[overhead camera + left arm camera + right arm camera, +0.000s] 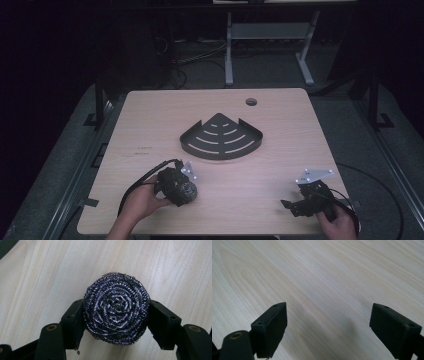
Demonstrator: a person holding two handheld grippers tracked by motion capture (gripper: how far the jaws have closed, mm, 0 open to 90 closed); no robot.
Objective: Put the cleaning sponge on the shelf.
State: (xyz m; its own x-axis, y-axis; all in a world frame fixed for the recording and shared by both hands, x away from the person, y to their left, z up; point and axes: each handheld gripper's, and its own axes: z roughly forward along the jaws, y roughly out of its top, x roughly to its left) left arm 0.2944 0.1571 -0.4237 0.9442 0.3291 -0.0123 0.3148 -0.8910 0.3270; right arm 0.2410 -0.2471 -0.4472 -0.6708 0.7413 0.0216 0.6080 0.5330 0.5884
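A round steel wool scouring pad [116, 308] of dark shiny coils sits between the two black jaws of my left gripper [116, 315], which press on both its sides. In the high view the left gripper [186, 192] points down at the table near the front left, with the scouring pad [188, 190] under it. A black quarter-round corner shelf [221, 137] with curved slots lies flat at the table's middle. My right gripper [290, 206] hovers near the front right edge, its jaws wide apart [328, 325] over bare wood with nothing between them.
The light wooden table [150, 120] has a round cable hole [251, 102] at the back right. Behind it a white desk frame [270, 35] stands on the dark floor among loose cables.
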